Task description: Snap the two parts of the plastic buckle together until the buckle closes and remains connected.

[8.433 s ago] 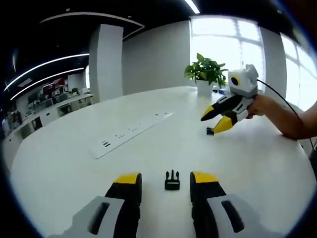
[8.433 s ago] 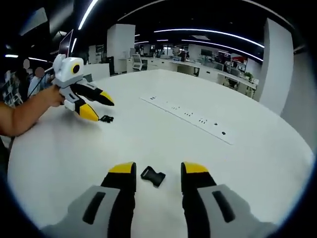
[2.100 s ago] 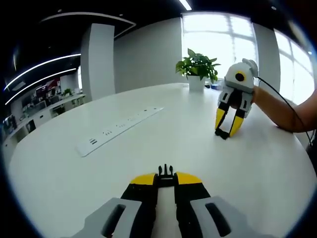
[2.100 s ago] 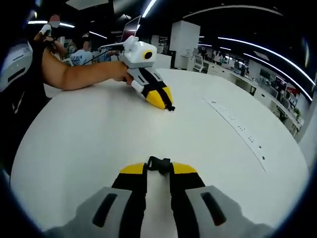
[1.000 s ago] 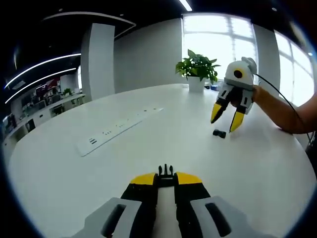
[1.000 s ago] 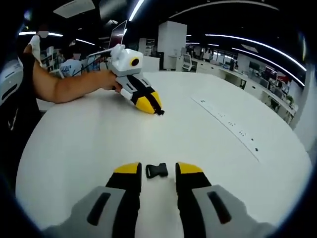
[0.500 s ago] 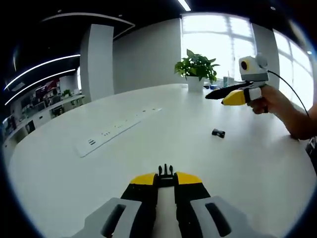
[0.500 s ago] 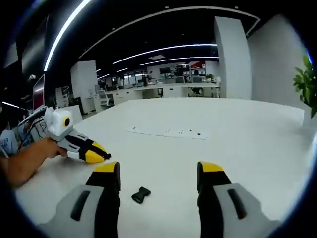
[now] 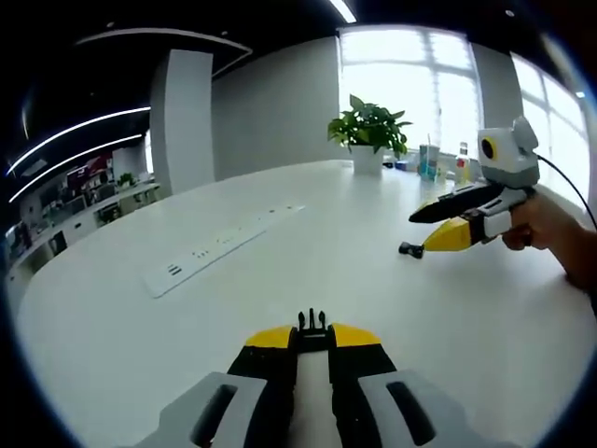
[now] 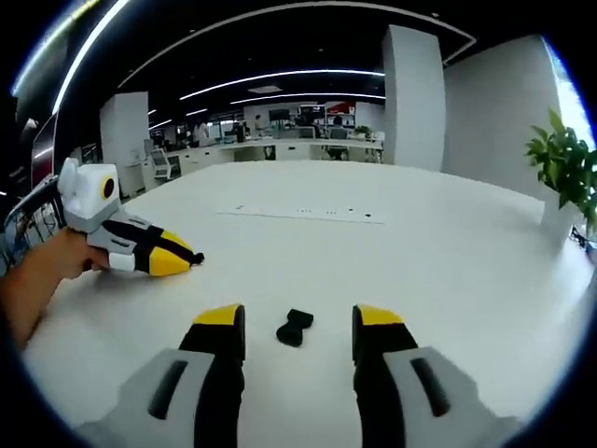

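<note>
Black plastic shows between my left gripper (image 9: 312, 338): its yellow-tipped jaws are clamped narrow on the pronged buckle half (image 9: 312, 324), whose prongs stick out past the tips, low over the white bench (image 9: 280, 271).

My right gripper (image 10: 298, 329) has its jaws spread wide, with the socket buckle half (image 10: 295, 328) lying loose on the bench (image 10: 420, 252) between them, touching neither jaw. From the left gripper view, that right gripper (image 9: 422, 231) comes in from the right side, held in my hand (image 9: 541, 229), its jaws angled down with the socket half (image 9: 408, 249) lying just at the lower tip. From the right gripper view, my left gripper (image 10: 187, 259) sits off to the left on the bench, shut, a small dark bit showing at its tip; the two halves are well apart.

A long white power strip (image 9: 224, 247) lies flat across the bench, and a potted plant (image 9: 370, 131) stands at the far edge near the windows, with a couple of bottles (image 9: 446, 163) beside it. The same strip (image 10: 303, 214) and plant (image 10: 564, 168) are visible from the right gripper view.
</note>
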Available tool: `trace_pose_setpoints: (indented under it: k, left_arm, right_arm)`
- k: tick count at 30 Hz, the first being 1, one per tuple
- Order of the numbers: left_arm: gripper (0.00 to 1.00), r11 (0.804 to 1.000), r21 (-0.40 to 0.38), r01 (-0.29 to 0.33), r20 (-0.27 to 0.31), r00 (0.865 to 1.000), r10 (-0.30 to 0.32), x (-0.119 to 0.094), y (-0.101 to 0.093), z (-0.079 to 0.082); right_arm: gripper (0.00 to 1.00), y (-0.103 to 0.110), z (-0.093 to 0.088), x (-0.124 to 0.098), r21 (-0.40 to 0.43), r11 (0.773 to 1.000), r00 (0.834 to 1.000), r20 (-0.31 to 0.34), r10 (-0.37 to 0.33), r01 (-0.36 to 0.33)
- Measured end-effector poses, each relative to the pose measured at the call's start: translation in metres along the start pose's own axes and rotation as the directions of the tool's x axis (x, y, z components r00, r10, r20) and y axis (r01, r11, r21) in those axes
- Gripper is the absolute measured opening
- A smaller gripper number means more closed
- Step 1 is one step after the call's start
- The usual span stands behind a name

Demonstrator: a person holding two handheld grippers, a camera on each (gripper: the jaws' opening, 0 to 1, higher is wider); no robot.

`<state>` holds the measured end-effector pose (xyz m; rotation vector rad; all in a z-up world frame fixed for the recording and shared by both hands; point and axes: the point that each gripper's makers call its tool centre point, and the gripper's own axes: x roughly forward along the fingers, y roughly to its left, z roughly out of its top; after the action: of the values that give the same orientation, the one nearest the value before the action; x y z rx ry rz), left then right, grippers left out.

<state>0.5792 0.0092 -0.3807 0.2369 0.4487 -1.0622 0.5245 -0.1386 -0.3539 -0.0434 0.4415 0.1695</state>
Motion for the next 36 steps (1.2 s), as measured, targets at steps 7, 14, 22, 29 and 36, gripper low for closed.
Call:
trace_pose_setpoints:
  k: [7, 14, 22, 29, 36]
  left_arm:
    - [0.11, 0.999, 0.032, -0.013, -0.014, 1.0, 0.014, -0.004, -0.003, -0.002]
    - [0.11, 0.996, 0.078, -0.03, -0.028, 0.999, 0.032, -0.007, -0.01, -0.002]
    - [0.11, 0.998, 0.061, -0.025, -0.024, 0.999, 0.027, -0.007, -0.012, -0.002]
    - [0.11, 0.998, 0.061, -0.024, -0.024, 0.999, 0.025, -0.006, -0.009, -0.002]
    - [0.11, 0.997, 0.074, -0.027, -0.027, 0.999, 0.029, -0.004, -0.008, -0.002]
  right_arm:
    - [0.36, 0.007, 0.0, -0.002, -0.001, 0.999, 0.999, -0.006, -0.046, 0.046]
    - [0.33, 0.004, -0.009, 0.0, -0.005, 0.997, 0.997, -0.021, -0.071, 0.071]
    - [0.28, 0.006, -0.016, 0.0, 0.001, 0.998, 0.998, -0.034, -0.059, 0.059]
    - [0.25, 0.01, -0.017, 0.001, 0.005, 0.999, 0.998, -0.032, -0.052, 0.052]
    - [0.2, 0.001, -0.02, 0.003, 0.001, 0.998, 0.998, -0.031, -0.06, 0.06]
